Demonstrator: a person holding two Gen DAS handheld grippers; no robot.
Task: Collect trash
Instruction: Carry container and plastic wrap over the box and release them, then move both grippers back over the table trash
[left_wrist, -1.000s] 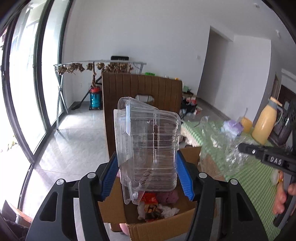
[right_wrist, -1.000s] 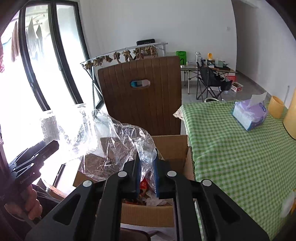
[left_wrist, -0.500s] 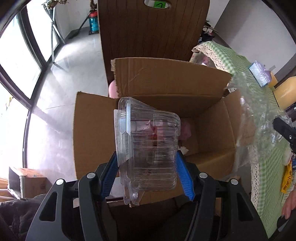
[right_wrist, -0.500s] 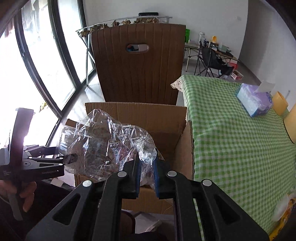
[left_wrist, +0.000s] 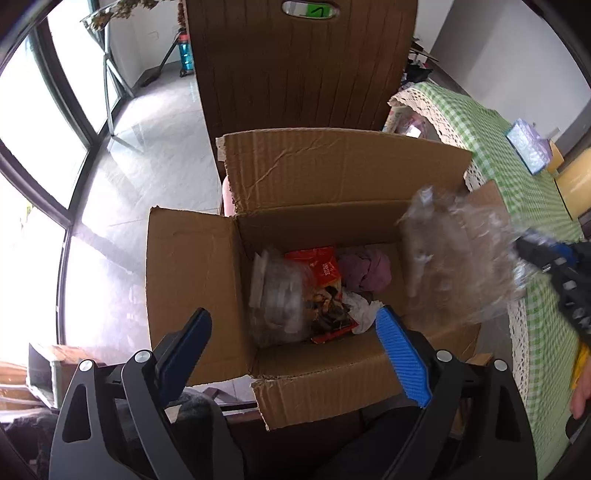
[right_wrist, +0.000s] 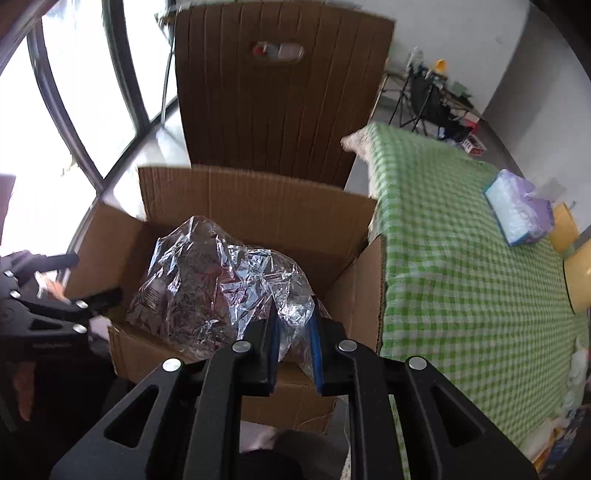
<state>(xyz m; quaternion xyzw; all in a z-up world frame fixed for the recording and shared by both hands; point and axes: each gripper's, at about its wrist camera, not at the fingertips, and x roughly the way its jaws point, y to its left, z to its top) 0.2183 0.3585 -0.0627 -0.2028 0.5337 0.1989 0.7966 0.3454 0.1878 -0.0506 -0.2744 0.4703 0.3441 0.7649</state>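
Observation:
An open cardboard box (left_wrist: 192, 266) sits below both grippers and also shows in the right wrist view (right_wrist: 258, 206). A clear plastic clamshell container (left_wrist: 277, 295) lies inside it at the left, beside red wrappers (left_wrist: 325, 269) and a purple wad (left_wrist: 365, 269). My left gripper (left_wrist: 291, 325) is open and empty above the box's near edge. My right gripper (right_wrist: 293, 325) is shut on a crumpled clear plastic bag (right_wrist: 214, 284), held over the box's right side; the bag also shows in the left wrist view (left_wrist: 458, 254).
A brown chair back (left_wrist: 299, 66) stands behind the box. A table with a green checked cloth (right_wrist: 454, 266) lies to the right, bearing a tissue pack (right_wrist: 517, 210) and yellow containers (right_wrist: 580, 280). Glass doors (left_wrist: 33, 122) are at the left.
My left gripper opened and the clamshell container dropped into the box. My right gripper moved the plastic bag lower and further over the box.

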